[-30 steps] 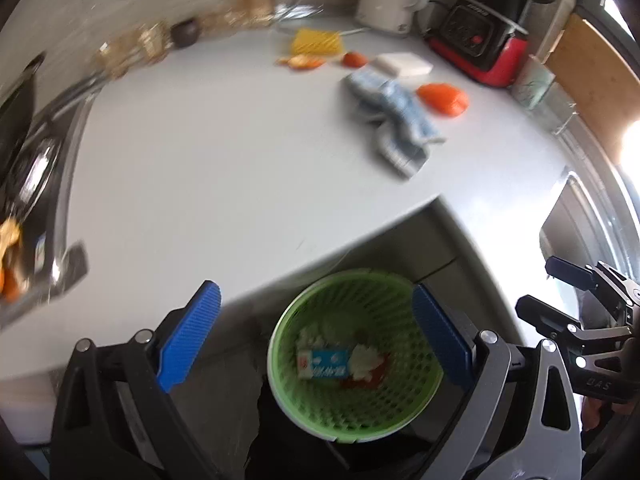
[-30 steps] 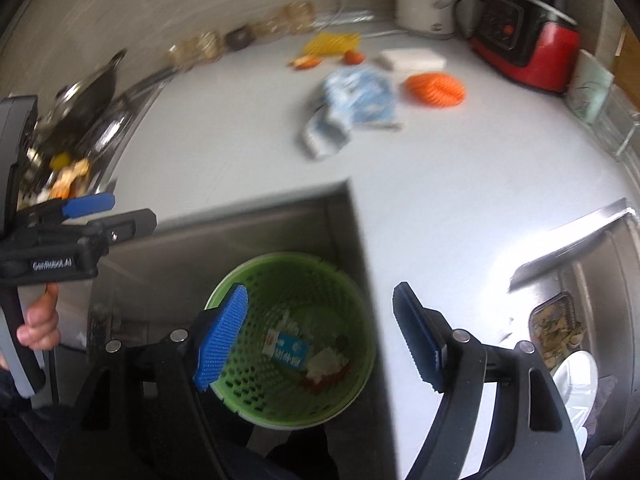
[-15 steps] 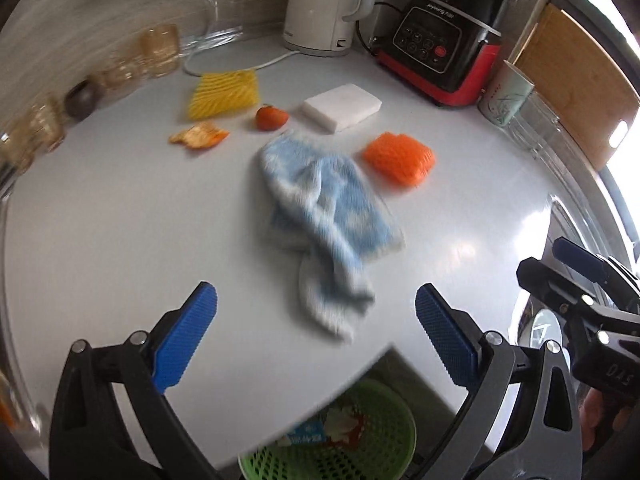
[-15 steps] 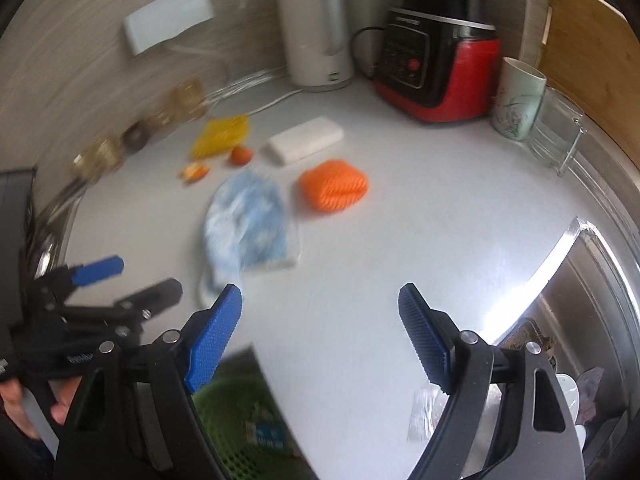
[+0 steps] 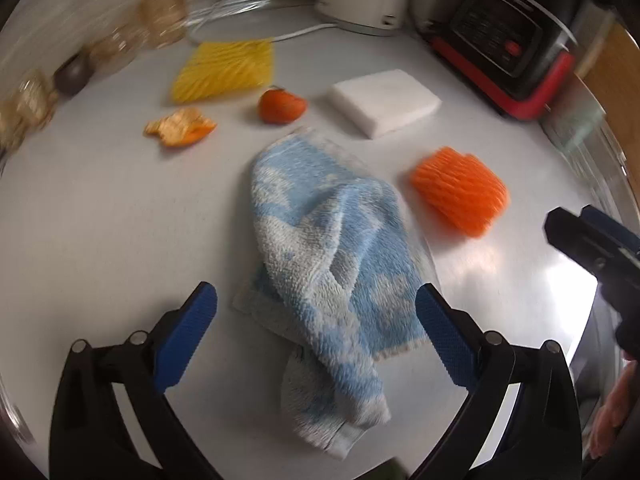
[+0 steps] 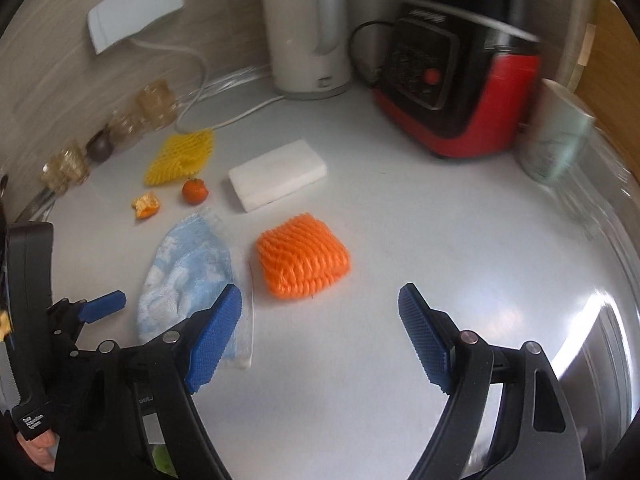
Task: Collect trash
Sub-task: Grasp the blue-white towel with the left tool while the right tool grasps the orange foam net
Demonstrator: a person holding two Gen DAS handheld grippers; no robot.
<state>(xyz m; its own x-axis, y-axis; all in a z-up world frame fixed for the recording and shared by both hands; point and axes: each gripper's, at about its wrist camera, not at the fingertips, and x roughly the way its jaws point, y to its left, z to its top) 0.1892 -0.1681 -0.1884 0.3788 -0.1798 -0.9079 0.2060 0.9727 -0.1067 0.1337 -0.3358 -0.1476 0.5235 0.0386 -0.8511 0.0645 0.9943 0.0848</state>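
On the white counter (image 6: 360,360), this is what we have before us.

Left gripper (image 5: 316,320): we hold it spread wide and empty, low over the blue towel (image 5: 332,264), which lies crumpled between its blue pads.

Right gripper (image 6: 320,336): also wide open with nothing in it, hanging just short of the orange foam net (image 6: 302,256).

Orange foam net: near the middle of the counter, just right of the towel. We judge it very light, soft and springy; it will squash under the pads, so we would pinch across its thick middle, not an edge.

Orange peel (image 5: 180,126): a thin curled scrap, well back on the left. Light and somewhat stiff, low to the surface; we would take a raised edge.

Small orange piece (image 5: 282,104): beside the peel, rounded and possibly slippery or soft; a gentle squeeze across its width.

Yellow foam net (image 5: 224,70): lying flat behind it, light and floppy; a lifted corner or pinched fold looks best.

White block (image 6: 278,174): between the nets; whether it is trash we cannot tell.
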